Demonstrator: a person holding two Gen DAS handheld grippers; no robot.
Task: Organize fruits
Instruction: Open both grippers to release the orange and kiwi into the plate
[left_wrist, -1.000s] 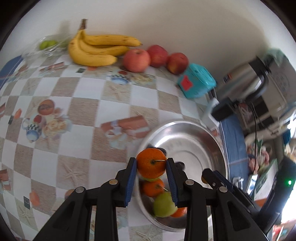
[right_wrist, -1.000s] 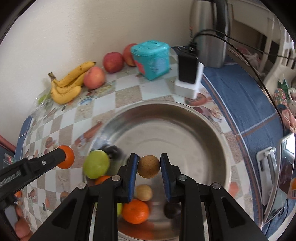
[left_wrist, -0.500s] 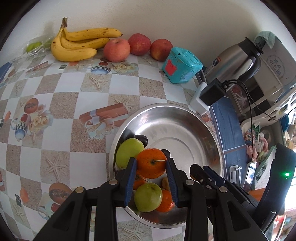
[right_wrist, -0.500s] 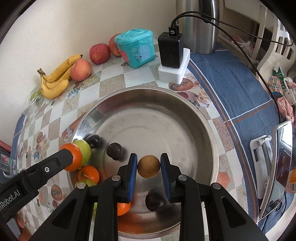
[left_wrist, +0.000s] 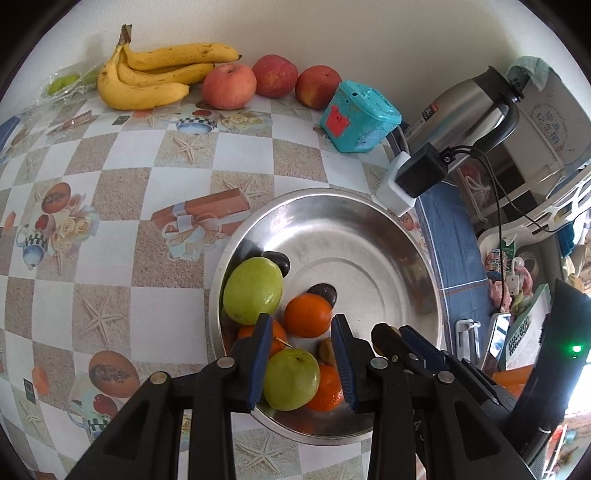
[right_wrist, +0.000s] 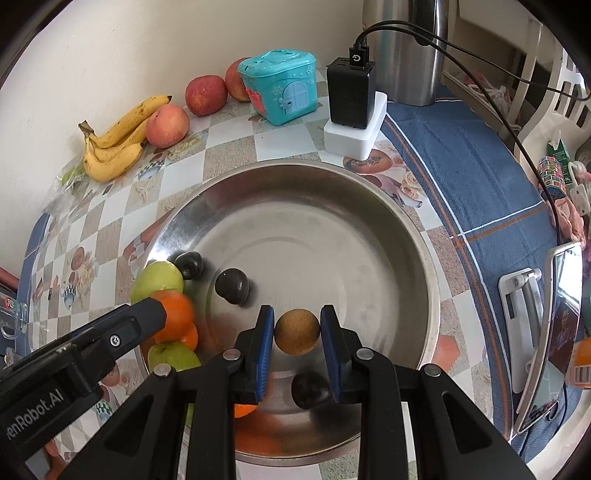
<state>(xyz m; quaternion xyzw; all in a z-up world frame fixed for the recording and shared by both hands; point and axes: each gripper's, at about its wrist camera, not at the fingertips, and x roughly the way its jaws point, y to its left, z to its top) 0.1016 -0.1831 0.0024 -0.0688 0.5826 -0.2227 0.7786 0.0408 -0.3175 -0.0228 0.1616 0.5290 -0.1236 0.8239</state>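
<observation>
A steel bowl (left_wrist: 373, 218) (right_wrist: 369, 192) holds green apples (left_wrist: 253, 290), oranges (left_wrist: 307, 315) and dark plums (right_wrist: 231, 285). My left gripper (left_wrist: 300, 345) is open above the bowl's near side; an orange lies just beyond its jaws. It shows in the right wrist view (right_wrist: 144, 317) beside that orange (right_wrist: 177, 315). My right gripper (right_wrist: 297, 330) is shut on a small brown round fruit (right_wrist: 297, 331), held over the bowl. A green apple (left_wrist: 291, 379) lies below the left jaws.
Bananas (left_wrist: 155, 77) and three red apples (left_wrist: 229, 85) lie along the back wall. A teal toy house box (left_wrist: 356, 118) stands next to them. A black charger on a white block (right_wrist: 352, 110), a steel kettle (left_wrist: 465, 107) and a blue cloth (right_wrist: 461, 166) are at right.
My left gripper has opened and let go of the orange, which now rests in the bowl among the other fruit. My right gripper has kept hold of the brown fruit, barely moving.
</observation>
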